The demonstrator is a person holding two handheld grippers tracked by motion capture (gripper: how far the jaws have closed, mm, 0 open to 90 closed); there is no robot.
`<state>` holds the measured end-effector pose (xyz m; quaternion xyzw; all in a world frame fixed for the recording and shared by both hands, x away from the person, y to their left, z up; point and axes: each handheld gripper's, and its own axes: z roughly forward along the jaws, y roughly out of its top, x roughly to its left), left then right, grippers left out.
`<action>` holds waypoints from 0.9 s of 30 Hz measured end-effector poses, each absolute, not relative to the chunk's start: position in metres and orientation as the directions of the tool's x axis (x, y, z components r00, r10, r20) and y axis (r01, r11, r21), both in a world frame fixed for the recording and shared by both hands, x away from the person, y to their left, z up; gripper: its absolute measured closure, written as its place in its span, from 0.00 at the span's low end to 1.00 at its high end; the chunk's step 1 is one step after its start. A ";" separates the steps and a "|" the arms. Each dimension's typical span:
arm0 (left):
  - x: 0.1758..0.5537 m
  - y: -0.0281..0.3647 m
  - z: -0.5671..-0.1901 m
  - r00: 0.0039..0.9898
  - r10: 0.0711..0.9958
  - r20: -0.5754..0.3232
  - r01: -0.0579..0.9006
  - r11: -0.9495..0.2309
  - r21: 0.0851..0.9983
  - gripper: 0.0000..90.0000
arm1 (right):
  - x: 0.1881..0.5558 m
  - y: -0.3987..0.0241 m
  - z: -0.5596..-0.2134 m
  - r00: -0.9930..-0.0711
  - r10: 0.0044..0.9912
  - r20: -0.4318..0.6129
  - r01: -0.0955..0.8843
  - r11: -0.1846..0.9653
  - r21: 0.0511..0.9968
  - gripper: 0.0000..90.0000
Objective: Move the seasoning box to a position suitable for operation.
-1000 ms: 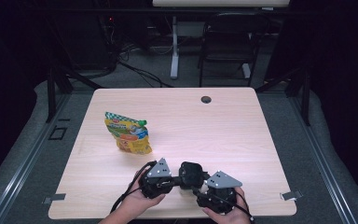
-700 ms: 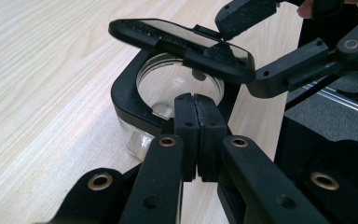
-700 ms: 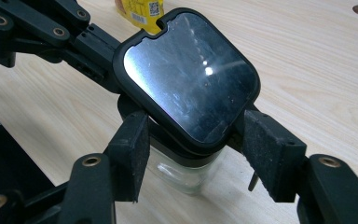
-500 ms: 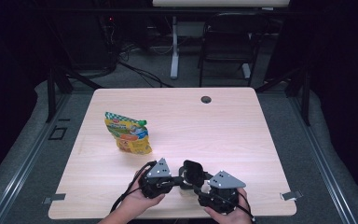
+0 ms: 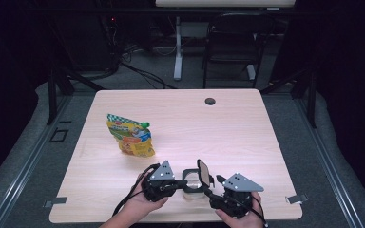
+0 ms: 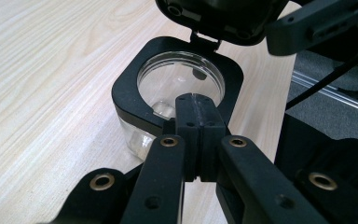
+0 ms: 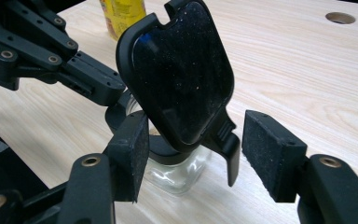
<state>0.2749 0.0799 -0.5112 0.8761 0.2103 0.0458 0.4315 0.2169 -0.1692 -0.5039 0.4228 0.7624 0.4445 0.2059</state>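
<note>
It looked like a dim lab recording space: a pale wooden table (image 5: 247, 123) on grey carpet, black curtains, floor cables (image 5: 142, 71) and a black chair (image 5: 233, 42) behind.

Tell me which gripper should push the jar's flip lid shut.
Right. The right gripper stands open with the raised lid between its pads, so it could probably tip it down. The left gripper is shut at the rim of the jar, seemingly steadying it.

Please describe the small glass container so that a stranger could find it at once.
Look at the near edge of the wooden table, between the two grippers. The glass jar stands there, clear and empty, with a black square collar and its black hinged lid raised. The yellow snack pouch lies farther away.
</note>
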 end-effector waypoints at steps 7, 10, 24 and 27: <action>0.275 0.080 -0.511 0.908 0.407 -0.102 0.329 -0.540 0.775 1.00 | 0.216 -0.179 -0.501 -0.543 0.836 0.083 0.479 0.228 0.848 0.48; 0.275 0.080 -0.511 0.908 0.407 -0.102 0.328 -0.539 0.775 1.00 | 0.215 -0.183 -0.501 -0.535 0.839 0.100 0.492 0.214 0.844 0.50; 0.275 0.080 -0.512 0.908 0.407 -0.102 0.328 -0.538 0.777 1.00 | 0.214 -0.192 -0.499 -0.528 0.835 0.155 0.555 0.201 0.807 0.67; 0.275 0.080 -0.512 0.908 0.407 -0.102 0.328 -0.538 0.777 1.00 | 0.214 -0.190 -0.500 -0.529 0.836 0.145 0.565 0.220 0.795 0.69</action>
